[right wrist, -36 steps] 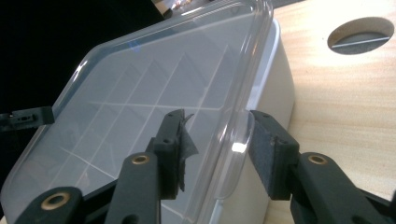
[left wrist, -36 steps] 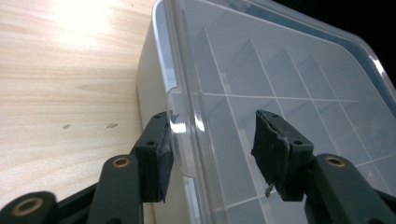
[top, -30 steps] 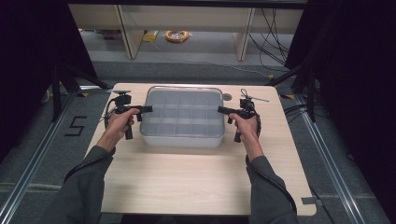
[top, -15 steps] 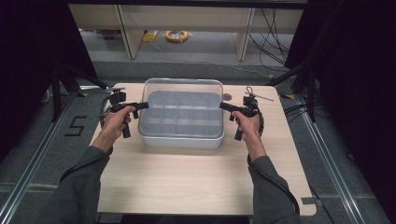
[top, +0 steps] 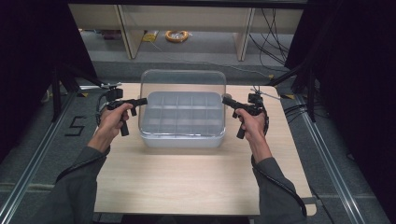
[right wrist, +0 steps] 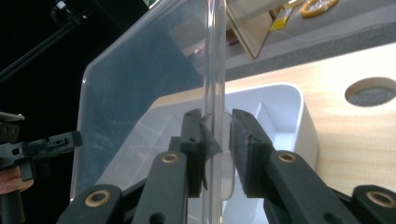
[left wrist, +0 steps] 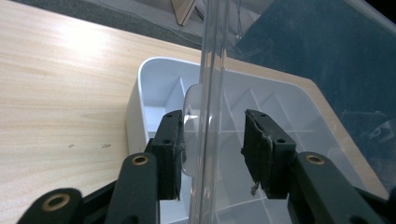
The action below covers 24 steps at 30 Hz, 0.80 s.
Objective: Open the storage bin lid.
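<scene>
A white compartment box (top: 182,140) sits on the middle of the wooden table (top: 196,182). Its clear plastic lid (top: 183,84) is held above it, tilted up over the box's far half. My left gripper (top: 142,100) is shut on the lid's left edge and my right gripper (top: 225,100) on its right edge. In the left gripper view the lid's rim (left wrist: 212,70) runs up between my jaws (left wrist: 210,144), with the open box (left wrist: 140,116) below. In the right gripper view the rim (right wrist: 215,56) is pinched between the pads (right wrist: 217,135), beside the box's corner (right wrist: 299,121).
A round hole (right wrist: 371,91) is cut in the table right of the box. The other gripper (right wrist: 60,140) shows beyond the lid. Behind the table are shelf legs, cables and a yellow coil (top: 176,35) on the floor. Black stands flank both sides.
The lid lay on the box one second ago. Both grippers have since lifted it, and it now stands higher and tilted above the box.
</scene>
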Each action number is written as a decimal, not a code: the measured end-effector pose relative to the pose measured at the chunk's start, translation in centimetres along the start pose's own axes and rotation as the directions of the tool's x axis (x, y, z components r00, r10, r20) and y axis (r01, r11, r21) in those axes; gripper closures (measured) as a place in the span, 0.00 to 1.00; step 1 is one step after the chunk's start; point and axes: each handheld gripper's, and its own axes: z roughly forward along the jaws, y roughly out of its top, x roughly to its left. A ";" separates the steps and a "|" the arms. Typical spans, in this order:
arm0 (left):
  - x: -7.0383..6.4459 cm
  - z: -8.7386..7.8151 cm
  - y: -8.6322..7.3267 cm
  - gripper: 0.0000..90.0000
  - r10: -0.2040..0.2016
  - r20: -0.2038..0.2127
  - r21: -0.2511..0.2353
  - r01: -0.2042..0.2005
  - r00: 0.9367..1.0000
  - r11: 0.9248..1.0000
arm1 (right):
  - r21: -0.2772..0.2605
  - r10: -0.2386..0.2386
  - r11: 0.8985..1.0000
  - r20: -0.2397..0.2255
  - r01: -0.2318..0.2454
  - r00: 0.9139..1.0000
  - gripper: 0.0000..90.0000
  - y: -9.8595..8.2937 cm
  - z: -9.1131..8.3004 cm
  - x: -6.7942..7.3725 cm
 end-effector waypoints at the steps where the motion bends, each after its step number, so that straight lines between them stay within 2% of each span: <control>1: -0.1 -0.2 0.0 0.65 0.005 0.002 -0.003 -0.005 1.000 1.000 | 0.000 -0.003 1.000 0.000 0.003 1.000 0.84 0.1 -0.2 0.3; 11: -1.1 -2.2 -0.9 0.65 0.040 0.033 -0.013 -0.039 0.999 0.999 | -0.016 -0.020 1.000 -0.018 0.020 1.000 0.85 -0.1 -2.4 1.8; 15: -1.8 -3.0 -1.9 0.64 0.063 0.038 -0.025 -0.062 0.997 0.998 | -0.024 -0.032 0.999 -0.020 0.031 0.999 0.85 -0.6 -3.6 2.4; 16: -2.1 -3.6 -2.4 0.64 0.081 0.035 -0.035 -0.080 0.996 0.996 | -0.024 -0.032 0.999 -0.024 0.032 0.999 0.85 -1.0 -4.3 2.8; 17: -2.2 -3.9 -2.6 0.64 0.084 0.040 -0.036 -0.083 0.996 0.996 | -0.038 -0.069 0.997 -0.023 0.068 0.997 0.85 -1.2 -4.6 2.7; 19: -2.3 -4.2 -2.9 0.64 0.088 0.047 -0.038 -0.086 0.995 0.996 | -0.042 -0.059 0.997 -0.030 0.058 0.998 0.85 -1.6 -5.4 3.3; 20: -2.5 -4.6 -3.6 0.64 0.100 0.047 -0.040 -0.098 0.994 0.994 | -0.043 -0.064 0.997 -0.028 0.063 0.998 0.85 -1.9 -5.7 3.4; 21: -2.5 -4.6 -3.6 0.64 0.100 0.047 -0.040 -0.098 0.994 0.994 | -0.044 -0.081 0.996 -0.027 0.080 0.996 0.85 -2.1 -6.0 3.5; 23: -2.8 -5.3 -4.6 0.63 0.126 0.043 -0.045 -0.124 0.991 0.991 | -0.054 -0.107 0.993 -0.029 0.106 0.994 0.85 -2.6 -6.5 3.6; 24: -2.9 -5.6 -4.9 0.63 0.132 0.040 -0.046 -0.130 0.990 0.990 | -0.049 -0.081 0.996 -0.033 0.080 0.996 0.85 -2.9 -6.8 3.9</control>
